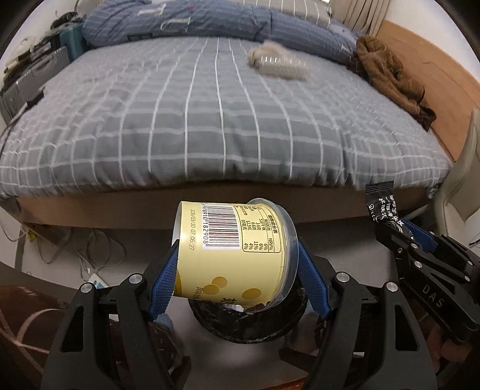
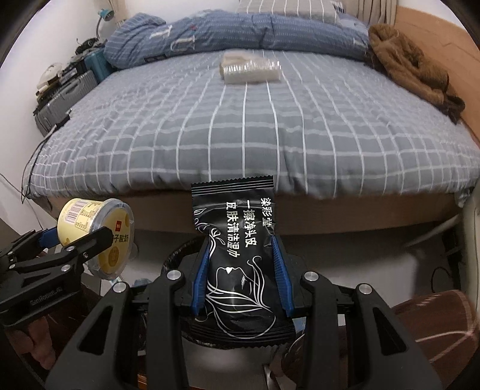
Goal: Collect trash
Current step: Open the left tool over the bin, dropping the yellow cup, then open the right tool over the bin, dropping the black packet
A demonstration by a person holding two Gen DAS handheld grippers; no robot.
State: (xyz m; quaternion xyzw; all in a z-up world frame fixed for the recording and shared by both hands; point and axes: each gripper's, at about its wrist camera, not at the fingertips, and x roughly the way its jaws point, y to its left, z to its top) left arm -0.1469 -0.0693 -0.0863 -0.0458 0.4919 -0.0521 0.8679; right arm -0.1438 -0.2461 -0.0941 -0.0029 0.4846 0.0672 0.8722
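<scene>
My left gripper [image 1: 237, 264] is shut on a yellow yogurt cup [image 1: 231, 249] with a clear lid, held on its side above a bin lined with a black bag [image 1: 249, 324]. The cup also shows at the left in the right wrist view [image 2: 96, 234]. My right gripper [image 2: 240, 258] is shut on a black wet-wipe packet [image 2: 237, 258] with white print, held over the same bin [image 2: 174, 255]. The packet also shows at the right in the left wrist view [image 1: 381, 207]. A clear plastic tray [image 2: 250, 70] lies far back on the bed.
A bed with a grey checked cover [image 1: 210, 120] fills the view ahead, with a blue duvet [image 1: 180, 21] and a brown garment [image 1: 390, 75] on it. Suitcases [image 1: 30, 81] stand at the left. Cables and a power strip [image 1: 96, 282] lie on the floor.
</scene>
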